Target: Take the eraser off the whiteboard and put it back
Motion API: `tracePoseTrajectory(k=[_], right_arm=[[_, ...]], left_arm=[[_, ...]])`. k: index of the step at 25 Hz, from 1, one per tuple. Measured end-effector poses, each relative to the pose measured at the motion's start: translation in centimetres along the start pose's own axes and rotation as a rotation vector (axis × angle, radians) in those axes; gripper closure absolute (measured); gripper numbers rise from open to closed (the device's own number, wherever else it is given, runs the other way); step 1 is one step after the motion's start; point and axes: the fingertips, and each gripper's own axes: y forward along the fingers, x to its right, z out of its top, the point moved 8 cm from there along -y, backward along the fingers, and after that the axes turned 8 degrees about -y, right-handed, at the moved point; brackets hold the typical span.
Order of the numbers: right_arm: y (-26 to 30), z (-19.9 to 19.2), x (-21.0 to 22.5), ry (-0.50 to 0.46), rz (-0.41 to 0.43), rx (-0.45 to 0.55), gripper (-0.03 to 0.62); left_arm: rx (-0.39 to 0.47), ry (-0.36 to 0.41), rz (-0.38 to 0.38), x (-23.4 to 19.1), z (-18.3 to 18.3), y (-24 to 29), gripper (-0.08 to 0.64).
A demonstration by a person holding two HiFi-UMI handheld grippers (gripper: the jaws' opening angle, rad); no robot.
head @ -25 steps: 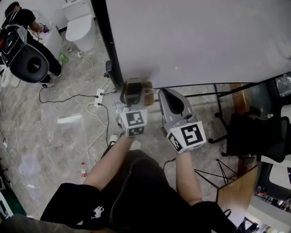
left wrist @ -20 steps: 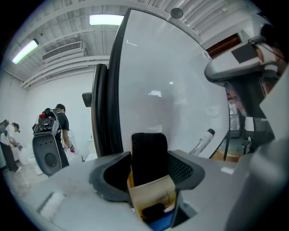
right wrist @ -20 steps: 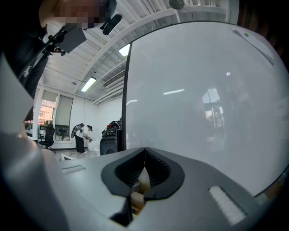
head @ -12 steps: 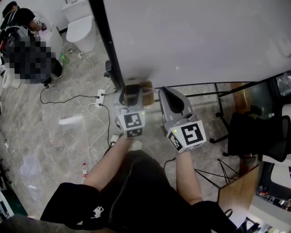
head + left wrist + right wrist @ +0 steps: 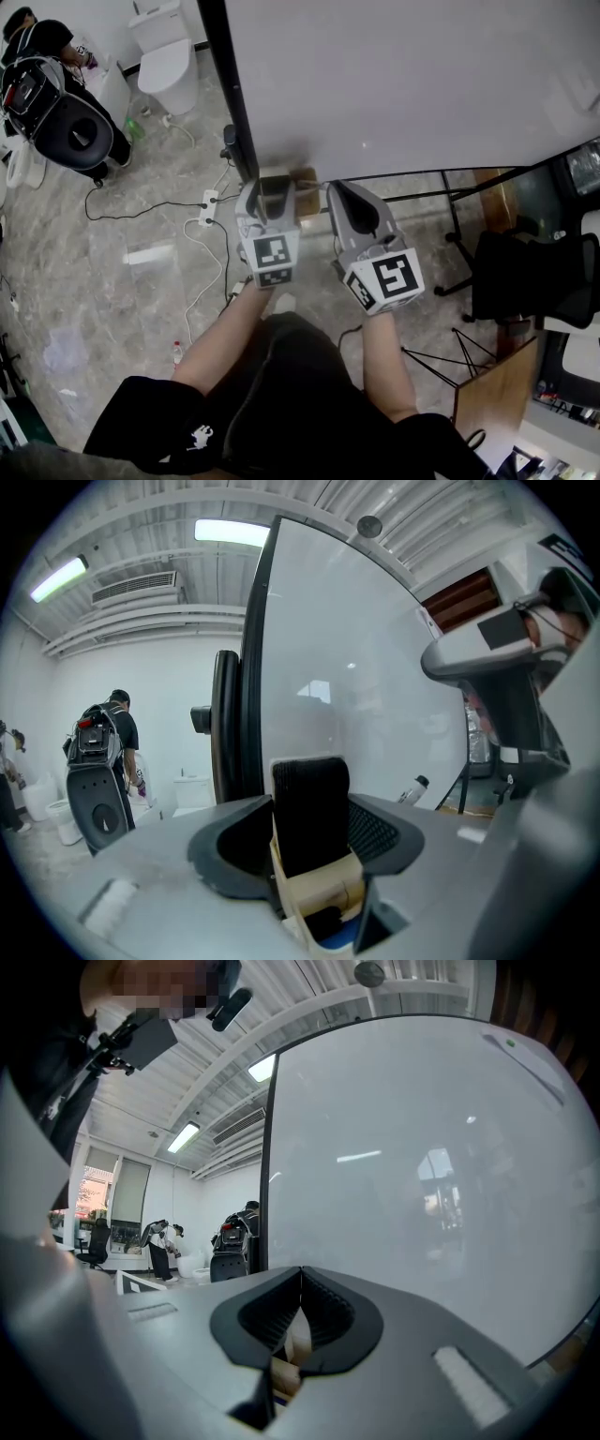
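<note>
Gripping eraser in left claw, jaws having just been closing onto it, at whiteboard lower left corner. Right claw closed, empty, just right.

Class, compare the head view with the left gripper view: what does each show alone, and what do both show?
Head view only: the floor power strip and the black chair. Left gripper view only: ceiling lights and the eraser's black felt face. Both: the whiteboard, and the eraser between the left gripper's tongs, which have just been closing on it.
</note>
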Motion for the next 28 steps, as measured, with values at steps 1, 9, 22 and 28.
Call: tracePoseTrajectory(k=[1,9,22,28], right_arm=[[0.0,0.1,-0.1,-0.001,-0.002,0.002,0.583],[-0.3,0.7,-0.9,-0.003,-0.032,0.016,0.583],[-1.0,1.5,-2.0,-0.001,-0.143,0.028,0.583],[-1.4,2.0,-3.0,-0.001,-0.206,0.035,0.581]], left_arm=[[0.004,0.001,-0.005,0.0,0.2,-0.1,0.318],[0.039,0.008,-0.055,-0.2,1.7,-1.4,0.318],[0.101,0.019,-0.249,-0.5,6.1,-3.8,0.318],[0.119,0.013,-0.356,-2.1,8.4,-4.9,0.318]])
